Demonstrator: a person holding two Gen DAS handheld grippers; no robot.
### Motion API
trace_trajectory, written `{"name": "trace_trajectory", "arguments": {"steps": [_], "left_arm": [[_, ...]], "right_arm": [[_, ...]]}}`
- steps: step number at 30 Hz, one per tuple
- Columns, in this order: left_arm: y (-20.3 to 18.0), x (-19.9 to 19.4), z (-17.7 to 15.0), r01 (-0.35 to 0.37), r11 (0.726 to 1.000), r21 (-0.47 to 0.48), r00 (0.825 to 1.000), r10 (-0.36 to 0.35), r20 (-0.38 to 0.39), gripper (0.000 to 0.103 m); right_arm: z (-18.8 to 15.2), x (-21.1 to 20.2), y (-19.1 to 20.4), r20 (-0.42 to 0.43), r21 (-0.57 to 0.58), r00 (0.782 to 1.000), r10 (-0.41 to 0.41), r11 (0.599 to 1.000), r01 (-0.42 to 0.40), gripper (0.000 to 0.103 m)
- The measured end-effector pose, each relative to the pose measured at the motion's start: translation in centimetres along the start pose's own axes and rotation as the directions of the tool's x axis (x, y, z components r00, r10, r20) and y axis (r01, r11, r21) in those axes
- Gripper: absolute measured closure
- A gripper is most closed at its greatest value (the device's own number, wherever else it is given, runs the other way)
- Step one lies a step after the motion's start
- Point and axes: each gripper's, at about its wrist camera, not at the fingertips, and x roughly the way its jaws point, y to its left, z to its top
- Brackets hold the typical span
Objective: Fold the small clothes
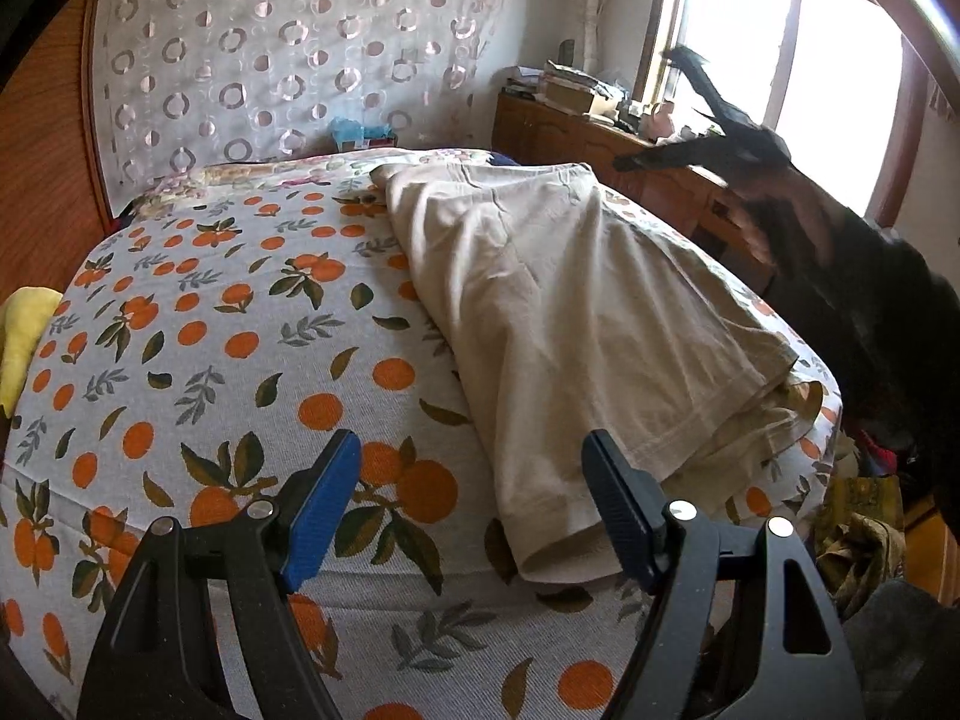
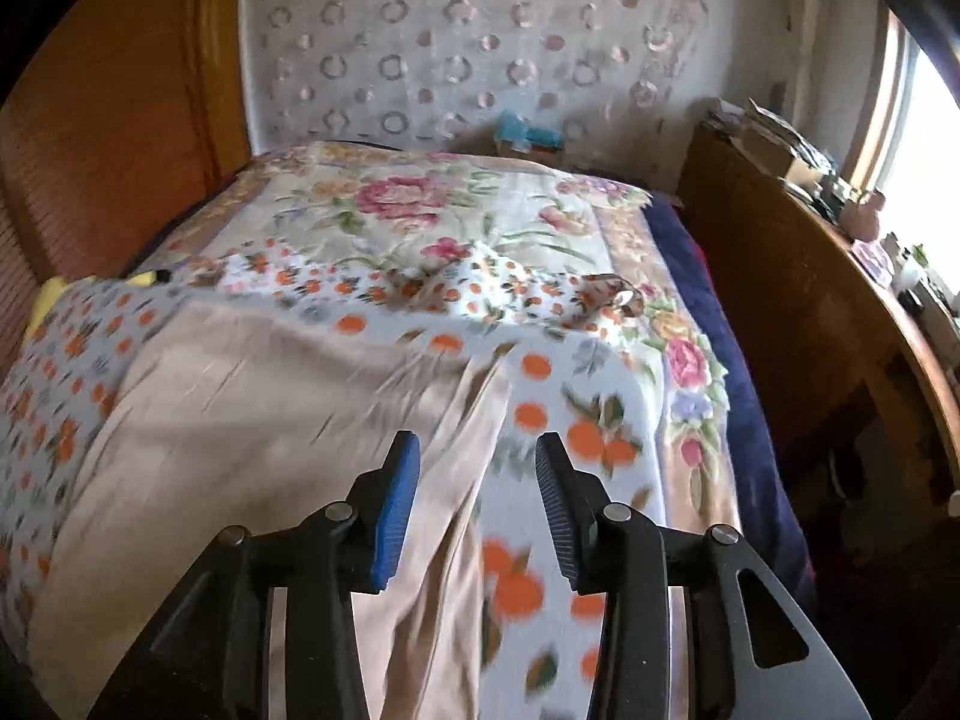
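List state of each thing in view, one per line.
Left gripper: open, empty, over the bedspread.
Right gripper: open, nothing pinched, above the garment's edge.
Beige garment: lying on the bed, partly folded, layers stacked at its right side.
Orange-print bedspread: spread over the bed, rumpled at the far end.
Window: bright; open or closed unclear.

A beige garment (image 1: 576, 324) lies folded lengthwise, flat on the orange-print bedspread (image 1: 198, 324).

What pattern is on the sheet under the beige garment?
Oranges with green leaves on a pale sheet, clearest in the left wrist view; the garment itself is plain beige.
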Motion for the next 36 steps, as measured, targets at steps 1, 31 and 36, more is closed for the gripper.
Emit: {"name": "trace_trajectory", "arguments": {"steps": [1, 31, 36], "left_arm": [[0.0, -0.1, 0.0, 0.001, 1.0, -0.001, 1.0, -0.001, 0.003, 0.026], [-1.0, 0.6, 0.2, 0.015, 1.0, 0.004, 1.0, -0.015, -0.009, 0.026], [-1.4, 1.1, 0.2, 0.022, 1.0, 0.017, 1.0, -0.021, -0.021, 0.026]], "right_arm": [[-1.4, -1.3, 0.3, 0.003, -0.011, 1.0, 0.016, 1.0, -0.016, 0.061], [-19.7, -14.3, -1.2, 0.049, 0.03, 0.984, 0.169, 0.985, -0.17, 0.101], [-20.4, -13.4, -0.6, 0.014, 0.05, 0.983, 0.182, 0.982, -0.182, 0.101]]}}
